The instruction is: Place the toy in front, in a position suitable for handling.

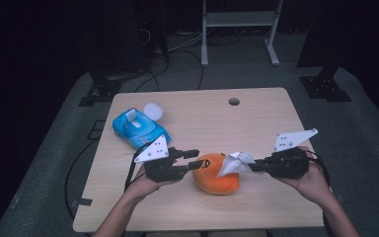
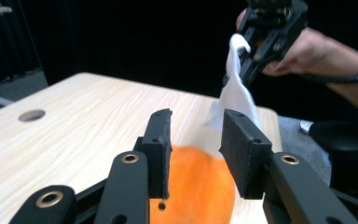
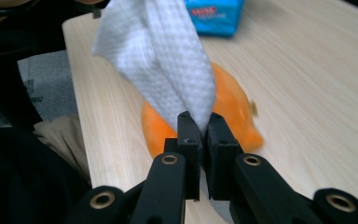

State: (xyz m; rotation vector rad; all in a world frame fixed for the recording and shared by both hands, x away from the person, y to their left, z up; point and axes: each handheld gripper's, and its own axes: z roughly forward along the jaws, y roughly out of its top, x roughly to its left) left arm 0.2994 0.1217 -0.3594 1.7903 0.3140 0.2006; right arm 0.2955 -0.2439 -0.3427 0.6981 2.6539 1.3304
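An orange plush toy (image 1: 217, 174) with a small black face mark lies near the table's front middle. My right gripper (image 1: 254, 166) is shut on a white wet wipe (image 1: 235, 162), which hangs over the toy's right side. In the right gripper view the wipe (image 3: 161, 56) fans up from the closed jaws, with the toy (image 3: 228, 112) behind it. My left gripper (image 1: 196, 159) stands open at the toy's left edge. In the left gripper view the toy (image 2: 196, 186) sits low between the fingers (image 2: 161, 144), and the wipe (image 2: 235, 91) hangs beyond them.
A blue pack of wet wipes (image 1: 139, 128) lies at the table's left, its white lid (image 1: 153, 111) flipped open behind it. The wooden table (image 1: 256, 123) has a round cable hole (image 1: 234, 101) near its far edge. Dark stands and cables sit beyond.
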